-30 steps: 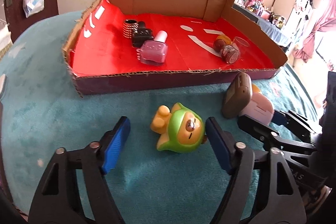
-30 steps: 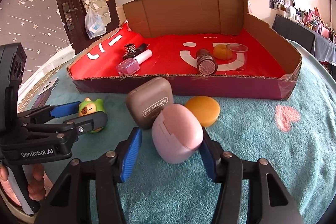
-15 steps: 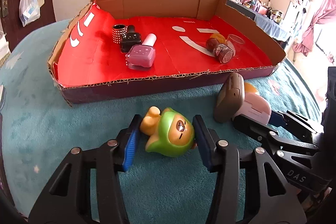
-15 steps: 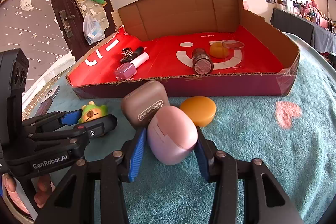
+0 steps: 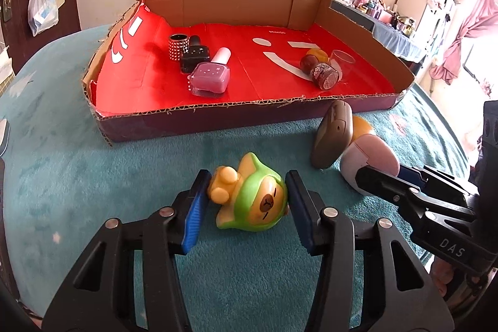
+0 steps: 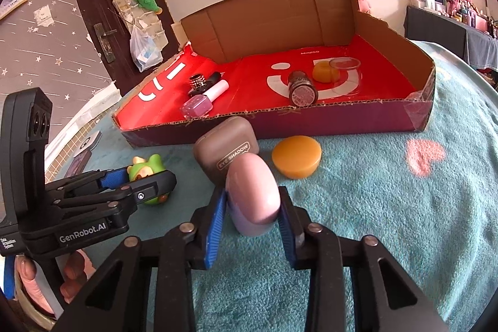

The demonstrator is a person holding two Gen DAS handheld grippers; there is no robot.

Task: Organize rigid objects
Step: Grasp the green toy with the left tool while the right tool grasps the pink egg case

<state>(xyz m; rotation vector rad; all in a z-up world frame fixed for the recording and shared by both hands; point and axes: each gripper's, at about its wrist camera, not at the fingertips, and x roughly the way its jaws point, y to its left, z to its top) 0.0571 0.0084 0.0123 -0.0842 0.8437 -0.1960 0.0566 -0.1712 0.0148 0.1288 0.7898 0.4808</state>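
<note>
Green bear toy (image 5: 253, 201) lies on its back on the teal table (image 5: 93, 192), just in front of the cardboard tray (image 5: 218, 114); the left hand-held gripper (image 5: 247, 204) clamps it, both blue pads pressed to its sides. Pink oval case (image 6: 253, 198) stands between the right hand-held gripper's (image 6: 250, 215) jaws, which are closing on it, pads touching. Brown eye-shadow case (image 6: 227, 150) leans behind it, and an orange puck (image 6: 297, 156) sits near.
</note>
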